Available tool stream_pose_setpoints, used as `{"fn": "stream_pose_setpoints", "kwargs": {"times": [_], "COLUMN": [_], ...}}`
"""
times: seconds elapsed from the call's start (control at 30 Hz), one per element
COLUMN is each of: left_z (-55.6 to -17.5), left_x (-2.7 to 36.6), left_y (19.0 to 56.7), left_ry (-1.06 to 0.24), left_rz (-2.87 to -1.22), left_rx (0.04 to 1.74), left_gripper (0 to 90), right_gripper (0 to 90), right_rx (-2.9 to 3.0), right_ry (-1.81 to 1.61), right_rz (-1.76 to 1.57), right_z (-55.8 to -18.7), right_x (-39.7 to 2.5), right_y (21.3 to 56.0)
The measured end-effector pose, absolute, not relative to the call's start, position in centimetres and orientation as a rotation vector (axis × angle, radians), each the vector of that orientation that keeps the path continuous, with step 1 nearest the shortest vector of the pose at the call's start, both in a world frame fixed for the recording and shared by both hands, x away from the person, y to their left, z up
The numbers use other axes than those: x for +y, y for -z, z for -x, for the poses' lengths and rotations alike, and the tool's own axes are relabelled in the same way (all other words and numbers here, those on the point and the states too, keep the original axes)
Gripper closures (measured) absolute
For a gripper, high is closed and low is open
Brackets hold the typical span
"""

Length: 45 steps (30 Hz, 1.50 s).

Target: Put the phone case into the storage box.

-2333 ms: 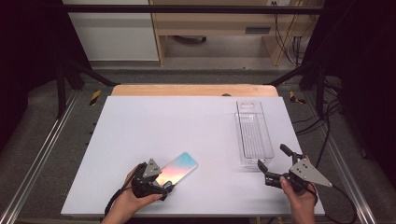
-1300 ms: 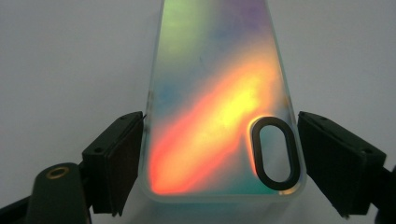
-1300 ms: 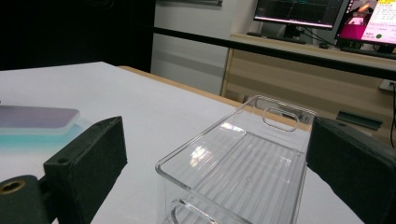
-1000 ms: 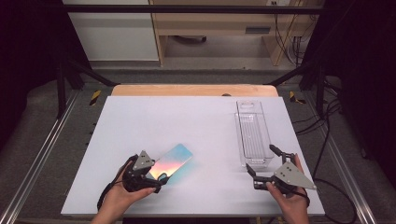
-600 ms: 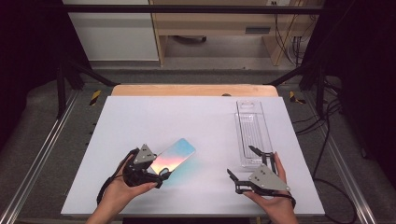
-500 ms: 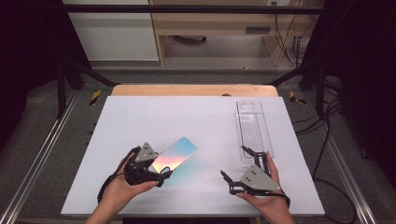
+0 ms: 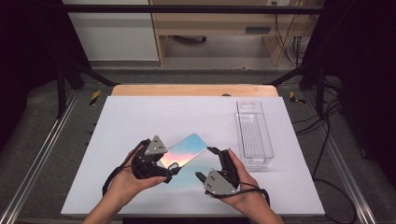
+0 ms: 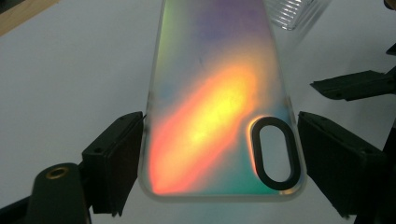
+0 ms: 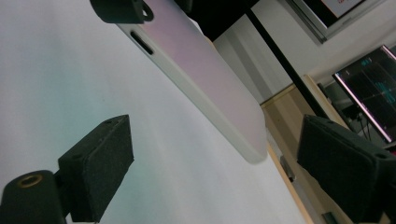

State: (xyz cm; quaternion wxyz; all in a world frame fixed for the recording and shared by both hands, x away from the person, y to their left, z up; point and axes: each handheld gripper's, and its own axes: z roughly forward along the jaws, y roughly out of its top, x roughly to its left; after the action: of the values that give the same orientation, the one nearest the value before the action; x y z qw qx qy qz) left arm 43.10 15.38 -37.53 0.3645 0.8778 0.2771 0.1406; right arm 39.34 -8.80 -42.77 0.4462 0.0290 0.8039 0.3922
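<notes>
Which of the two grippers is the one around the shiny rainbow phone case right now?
The left gripper: its jaws sit on either side of the phone case at the camera-hole end. The right gripper is open beside the case, with nothing between its jaws.

An iridescent phone case [image 7: 183, 151] lies flat, back up, on the white table [image 7: 140, 116].

Phone case [image 7: 185, 150] lies near table [image 7: 140, 116] front, left gripper [image 7: 164, 171] at its near end; right gripper [image 7: 208, 164], jaws apart, just right of case; clear tray [image 7: 254, 135] farther right of case
</notes>
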Motion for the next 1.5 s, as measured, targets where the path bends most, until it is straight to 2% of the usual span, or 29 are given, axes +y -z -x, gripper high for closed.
{"fn": "stream_pose_setpoints", "kwargs": {"times": [0.43, 0.7, 0.97, 1.33, 1.5], "left_z": [-42.3, -42.2, -42.2, -43.8, -44.2], "left_x": [15.5, 15.6, 15.6, 16.7, 16.4], "left_y": [36.6, 36.0, 36.0, 35.9, 36.6], "left_ry": [-0.324, -0.309, -0.308, -0.124, -0.094], "left_rz": [-2.263, -2.268, -2.272, -2.165, -2.156], "left_rx": [0.693, 0.687, 0.686, 0.77, 0.799], "left_gripper": [17.1, 17.0, 17.0, 16.9, 16.6], "right_gripper": [36.9, 44.1, 59.5, 79.9, 81.1], "right_rx": [1.939, 1.899, 1.882, 1.872, 1.879], "right_ry": [-0.803, -0.709, -0.685, -0.684, -0.733], "right_rz": [0.141, 0.244, 0.264, 0.292, 0.242], "right_z": [-38.8, -38.5, -38.7, -38.8, -38.8], "right_x": [-5.9, -4.7, -4.6, -5.0, -5.3], "right_y": [42.3, 42.5, 42.4, 42.6, 43.6]}}
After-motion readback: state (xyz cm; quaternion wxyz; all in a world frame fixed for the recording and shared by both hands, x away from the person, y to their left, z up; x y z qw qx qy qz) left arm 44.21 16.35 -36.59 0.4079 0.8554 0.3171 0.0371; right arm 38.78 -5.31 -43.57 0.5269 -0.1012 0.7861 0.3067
